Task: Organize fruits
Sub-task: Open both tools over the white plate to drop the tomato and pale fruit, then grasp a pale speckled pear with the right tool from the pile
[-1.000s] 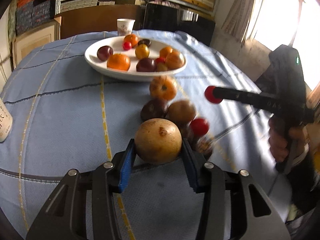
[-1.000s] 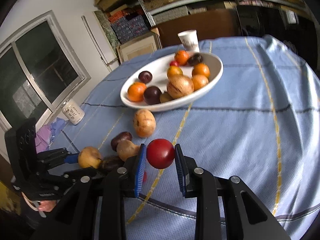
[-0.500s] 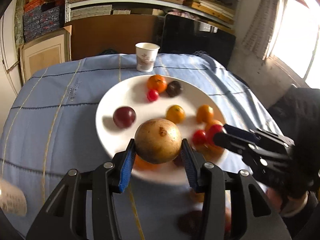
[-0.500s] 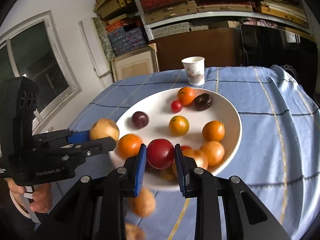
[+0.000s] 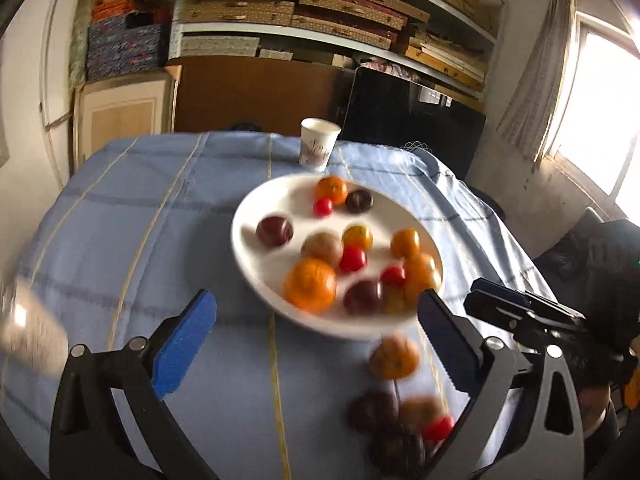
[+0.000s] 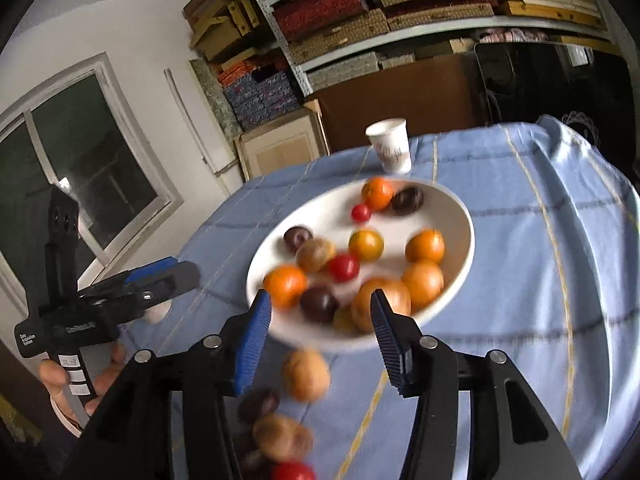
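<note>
A white plate (image 5: pixel 248 216) (image 6: pixel 460 208) on the blue tablecloth holds several fruits: oranges, dark plums, small red tomatoes. Among them lie a tan round fruit (image 5: pixel 322 247) (image 6: pixel 315 254) and a red tomato (image 5: pixel 353 259) (image 6: pixel 343 267). My left gripper (image 5: pixel 316 336) is open and empty, in front of the plate's near rim. My right gripper (image 6: pixel 320 336) is open and empty, just short of the plate's near edge. Several loose fruits (image 5: pixel 394 358) (image 6: pixel 306 374) lie on the cloth near me.
A paper cup (image 5: pixel 319 149) (image 6: pixel 391 149) stands behind the plate. A white bottle (image 5: pixel 28 332), blurred, is at the left edge of the table. Shelves and a cabinet stand behind the table, with a window at each side.
Both grippers carried their fruit over the plate, opened and let go. The tan fruit and the red tomato now lie in the plate, and both grippers have drawn back.
</note>
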`<state>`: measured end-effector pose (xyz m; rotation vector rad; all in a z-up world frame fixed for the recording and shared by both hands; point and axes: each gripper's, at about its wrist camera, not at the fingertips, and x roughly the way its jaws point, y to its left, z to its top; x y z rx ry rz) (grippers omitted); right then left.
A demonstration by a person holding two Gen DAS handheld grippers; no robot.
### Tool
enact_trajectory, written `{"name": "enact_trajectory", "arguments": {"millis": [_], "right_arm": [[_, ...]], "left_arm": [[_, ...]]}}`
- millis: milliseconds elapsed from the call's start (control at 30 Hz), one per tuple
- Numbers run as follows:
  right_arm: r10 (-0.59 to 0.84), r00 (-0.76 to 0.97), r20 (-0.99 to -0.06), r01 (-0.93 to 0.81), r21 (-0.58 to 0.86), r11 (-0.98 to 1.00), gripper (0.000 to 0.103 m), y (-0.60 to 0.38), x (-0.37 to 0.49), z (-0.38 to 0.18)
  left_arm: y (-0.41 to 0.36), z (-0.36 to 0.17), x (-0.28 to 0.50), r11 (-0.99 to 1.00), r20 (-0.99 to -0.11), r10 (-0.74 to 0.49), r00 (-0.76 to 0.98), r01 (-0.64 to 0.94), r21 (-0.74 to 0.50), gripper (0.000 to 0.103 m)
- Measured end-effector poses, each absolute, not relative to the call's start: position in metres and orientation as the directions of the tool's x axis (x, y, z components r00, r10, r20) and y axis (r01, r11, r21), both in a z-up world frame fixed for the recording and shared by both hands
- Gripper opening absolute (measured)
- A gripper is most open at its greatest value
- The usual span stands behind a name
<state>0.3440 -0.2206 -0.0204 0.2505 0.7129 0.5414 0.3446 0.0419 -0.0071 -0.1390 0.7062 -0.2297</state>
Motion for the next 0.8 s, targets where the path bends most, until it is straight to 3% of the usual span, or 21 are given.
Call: {"name": "enact_trajectory", "arguments": {"millis": [100, 267, 800], "right_arm": [[0.534, 0.605, -0.59, -0.392, 0.363, 0.845, 0.058, -0.223, 0.324, -0.033], [0.517, 0.548, -0.658, -0.387, 0.349, 0.853, 0.059, -0.226, 0.296, -0.058], [0.569, 0.501, -0.652, -0.462, 0.354, 0.813, 0.059, -0.205, 0.279, -0.063]], "left_arm": [[0.048, -0.028, 0.318, 0.977, -0.645, -0.208, 0.735, 0.123, -0.175, 0.099], [0.056, -0.054, 0.294, 0.989, -0.711, -0.137, 0.69, 0.059, -0.134, 0.099], [0.057, -0.067, 0.28, 0.989, -0.744, -0.14, 0.653, 0.061, -0.133, 0.099]]}}
